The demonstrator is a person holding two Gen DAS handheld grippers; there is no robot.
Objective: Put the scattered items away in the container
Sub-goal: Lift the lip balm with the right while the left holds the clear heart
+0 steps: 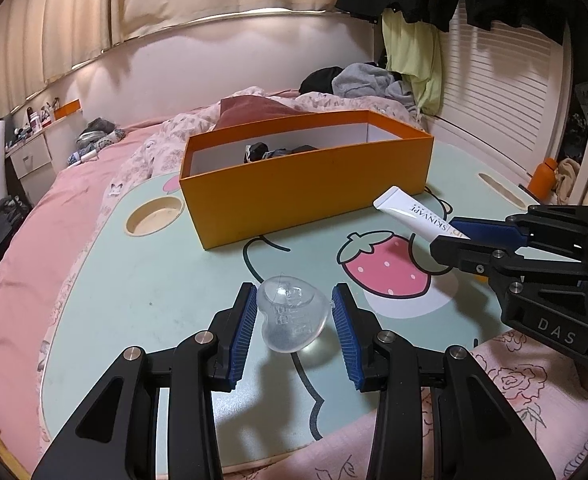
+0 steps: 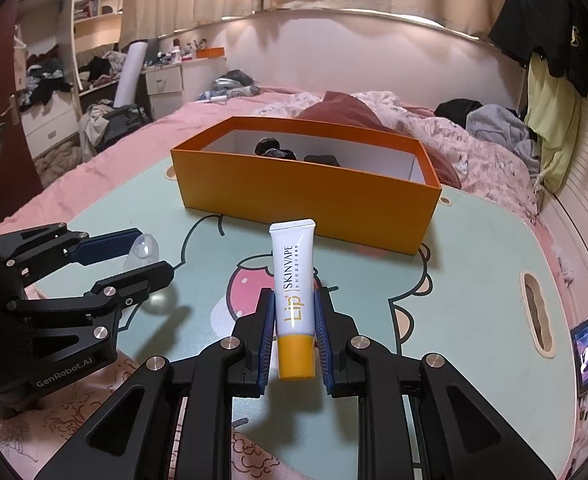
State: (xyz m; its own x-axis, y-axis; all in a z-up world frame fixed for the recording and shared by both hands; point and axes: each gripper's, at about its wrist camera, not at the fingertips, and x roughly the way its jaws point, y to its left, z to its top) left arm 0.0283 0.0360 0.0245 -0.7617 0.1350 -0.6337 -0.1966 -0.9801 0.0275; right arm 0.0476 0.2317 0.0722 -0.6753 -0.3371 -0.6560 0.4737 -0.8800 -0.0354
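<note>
A clear heart-shaped case [image 1: 292, 312] is gripped between the blue pads of the left tool [image 1: 294, 322], lifted just above the tabletop [image 1: 142, 280]. Raised lettering is moulded into it, but it cannot be read through the glare and transparency. In the right wrist view only a rounded sliver of this case [image 2: 144, 250] is seen, the rest being hidden behind the left tool's [image 2: 150, 254] fingers.

A white lip-balm tube [image 2: 295, 300] with an orange cap is clenched by the right tool [image 2: 294, 332], crimped end pointing toward the orange box [image 2: 305, 196]. The words "Lip" and "SKINVAPE" are legible; the smaller print beside them is too fine to make out. In the left wrist view the tube [image 1: 413, 212] is partly covered by the right tool [image 1: 459, 240], so its cap is not visible.

The orange box stands open on the tabletop, beyond both tools. Dark crumpled items [image 2: 278, 150] are seen inside it, cut off by the near wall, and what they are cannot be told. The tabletop's printed cartoon, with a strawberry [image 1: 385, 268], is partly hidden under the box and tools. A small lit screen [image 2: 587, 354] is seen at the right edge, its picture too small to be read. A pink bed [image 1: 54, 200] with heaped clothes lies around the tabletop.
</note>
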